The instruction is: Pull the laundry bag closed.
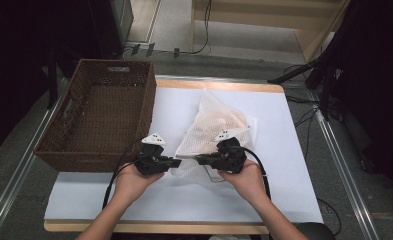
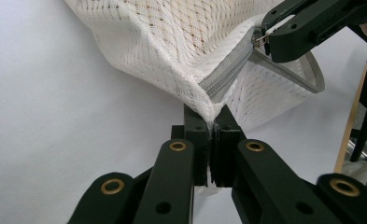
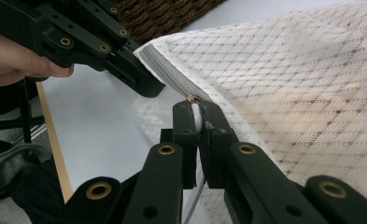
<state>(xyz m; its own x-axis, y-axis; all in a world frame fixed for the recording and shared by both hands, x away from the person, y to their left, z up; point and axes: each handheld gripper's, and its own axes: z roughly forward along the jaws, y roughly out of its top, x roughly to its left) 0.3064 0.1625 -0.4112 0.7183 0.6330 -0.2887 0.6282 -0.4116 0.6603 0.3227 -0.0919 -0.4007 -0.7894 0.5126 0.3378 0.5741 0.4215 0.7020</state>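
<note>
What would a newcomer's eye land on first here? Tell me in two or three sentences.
First, the white mesh laundry bag at the middle of the white table, pinched at its near edge by two black tongs. The left tongs are shut on the bag's corner at the zipper's end, and the right tongs are shut on the zipper pull. Left of them stands a brown wicker basket, partly overhanging the table's edge.
</note>
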